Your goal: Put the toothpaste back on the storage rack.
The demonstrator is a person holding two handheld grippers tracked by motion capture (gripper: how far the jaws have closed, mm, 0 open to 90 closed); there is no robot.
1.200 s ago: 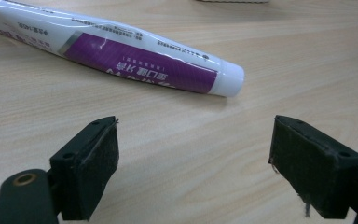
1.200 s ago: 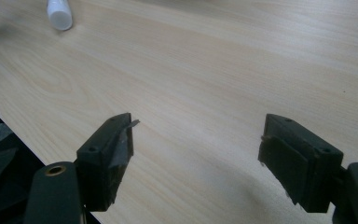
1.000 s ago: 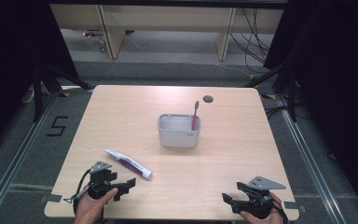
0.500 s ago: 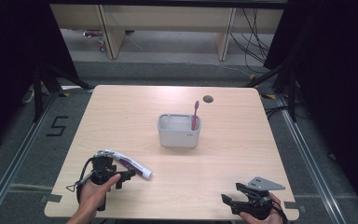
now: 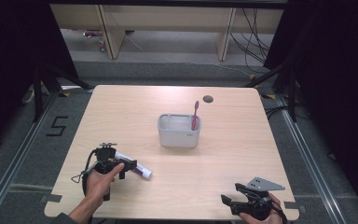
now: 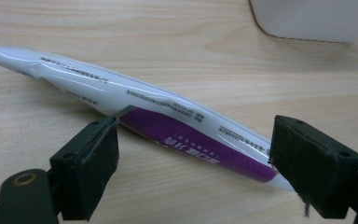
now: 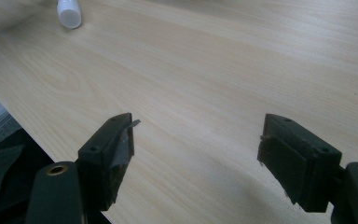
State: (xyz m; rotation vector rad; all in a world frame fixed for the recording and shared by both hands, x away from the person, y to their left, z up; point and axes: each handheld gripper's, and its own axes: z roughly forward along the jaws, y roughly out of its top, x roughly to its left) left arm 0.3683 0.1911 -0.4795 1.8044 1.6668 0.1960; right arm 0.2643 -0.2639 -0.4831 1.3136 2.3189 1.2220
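Right now the left hand-held gripper (image 5: 121, 169) stands open astride the toothpaste tube (image 6: 168, 126) lying flat on the worktop (image 5: 242, 149); soft, light and glossy, it'd slip easily, so I'd pinch mid-body; the right hand-held gripper (image 7: 196, 154) gapes empty

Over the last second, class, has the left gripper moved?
Yes. The left gripper has moved forward along the table, toward the grey holder, and its open jaws now flank the toothpaste tube.
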